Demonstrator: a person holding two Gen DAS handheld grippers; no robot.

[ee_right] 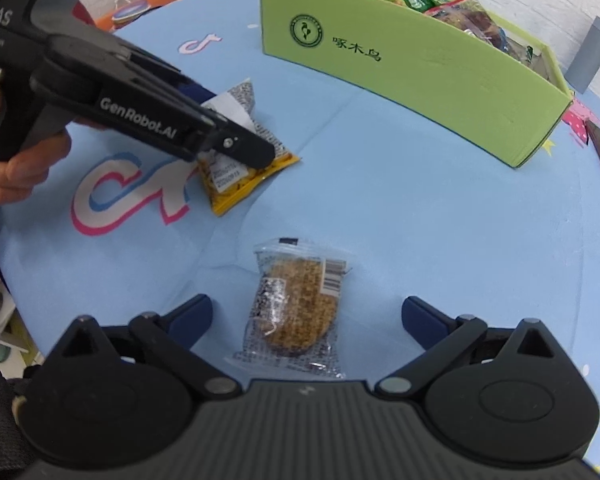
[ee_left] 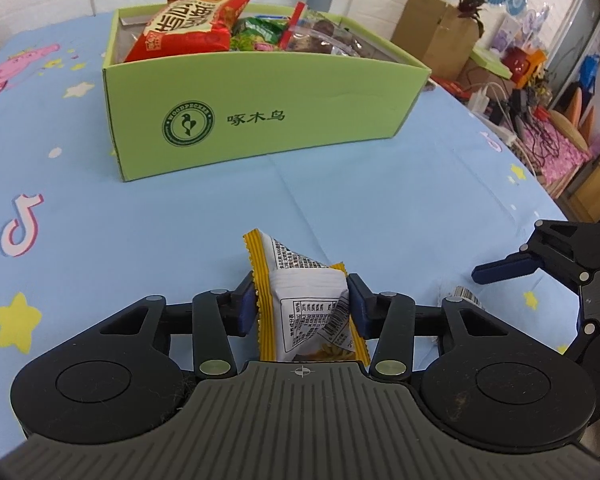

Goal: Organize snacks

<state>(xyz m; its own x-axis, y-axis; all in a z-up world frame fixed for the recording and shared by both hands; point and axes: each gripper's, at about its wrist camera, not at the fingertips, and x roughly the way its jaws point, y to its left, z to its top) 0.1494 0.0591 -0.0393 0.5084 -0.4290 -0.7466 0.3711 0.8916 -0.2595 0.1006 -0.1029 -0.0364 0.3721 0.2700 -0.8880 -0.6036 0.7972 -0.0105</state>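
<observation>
Presently we have the left gripper (ee_left: 302, 300) clenched across the yellow-edged snack packet (ee_left: 308, 304), low over the blue tablecloth (ee_left: 160, 220), ready for the green box (ee_left: 260, 112), while our right gripper (ee_right: 306, 316) sits spread wide around the clear-wrapped cake (ee_right: 296, 308) lying flat.

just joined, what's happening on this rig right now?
A person is sorting snacks into the green box, which already holds several packets. The left claw is shut on a yellow-and-white snack packet on the blue tablecloth. The right claw is open around a clear-wrapped biscuit, not yet gripping it.
</observation>
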